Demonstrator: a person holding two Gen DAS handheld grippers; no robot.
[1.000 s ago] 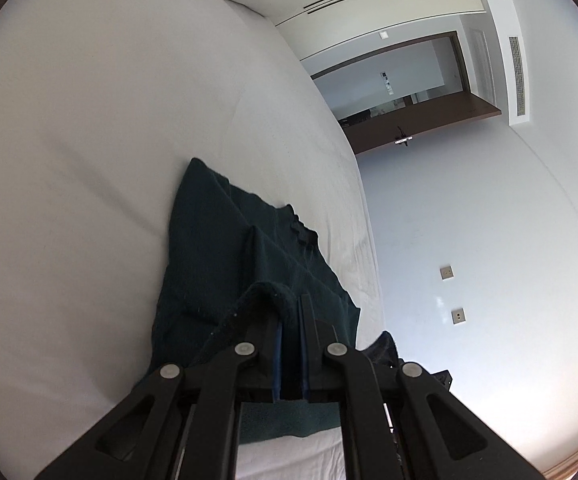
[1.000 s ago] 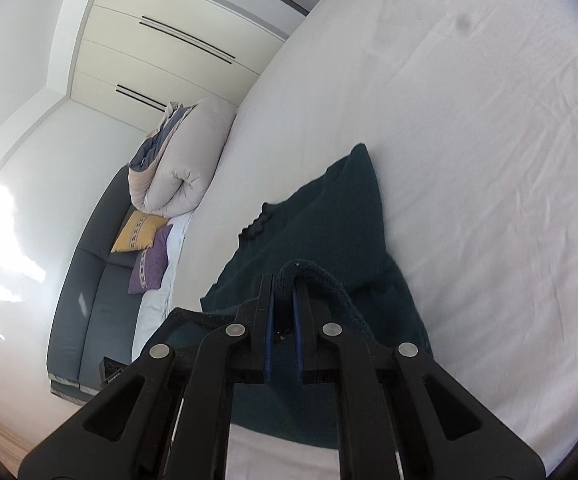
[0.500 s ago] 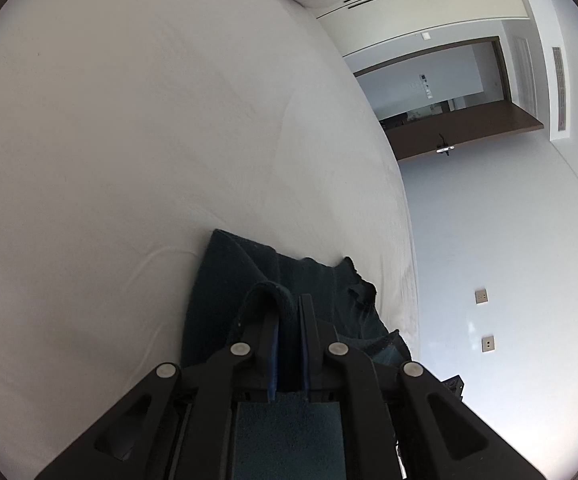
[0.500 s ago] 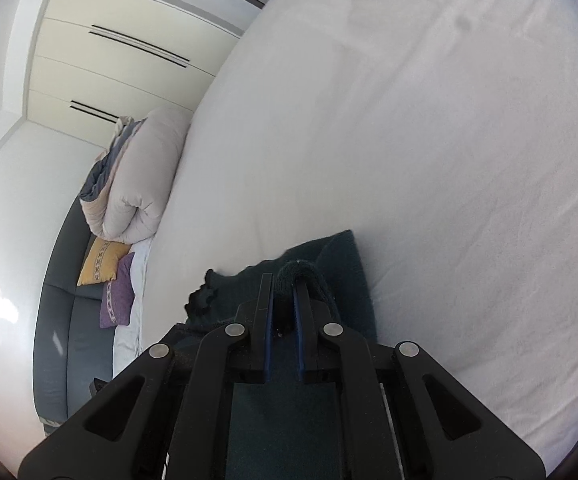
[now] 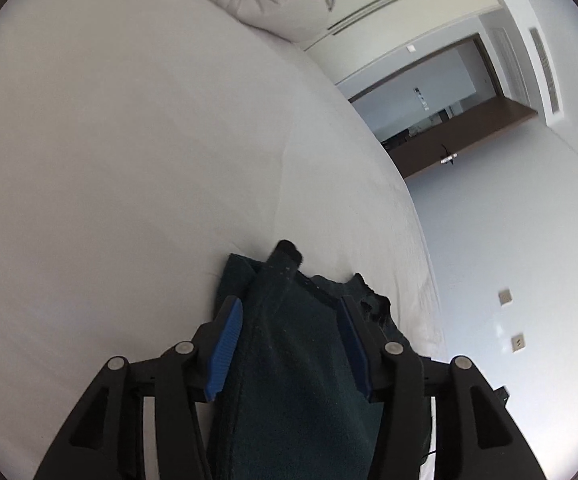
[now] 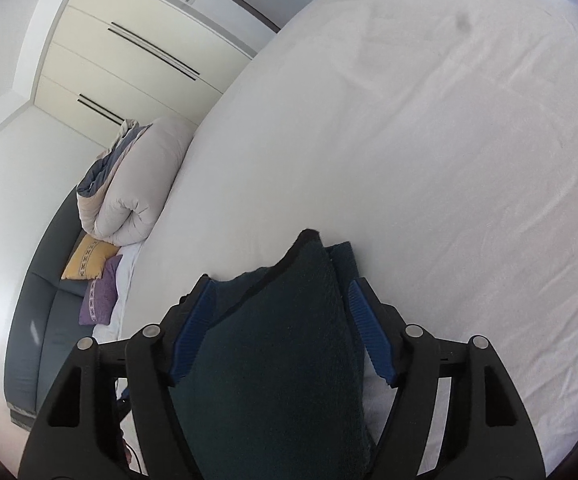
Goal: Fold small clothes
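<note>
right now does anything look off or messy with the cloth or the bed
Nothing is damaged or spilled. The dark green garment lies bunched near the edge of the white bed, its corner poking up unevenly. The jaws of the left gripper and right gripper are opening, cloth between them. A dark spot marks the sheet.

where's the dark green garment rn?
On the white bed sheet, folded over near its edge: in both wrist views the dark green garment lies between the opening jaws of the left gripper and right gripper.
</note>
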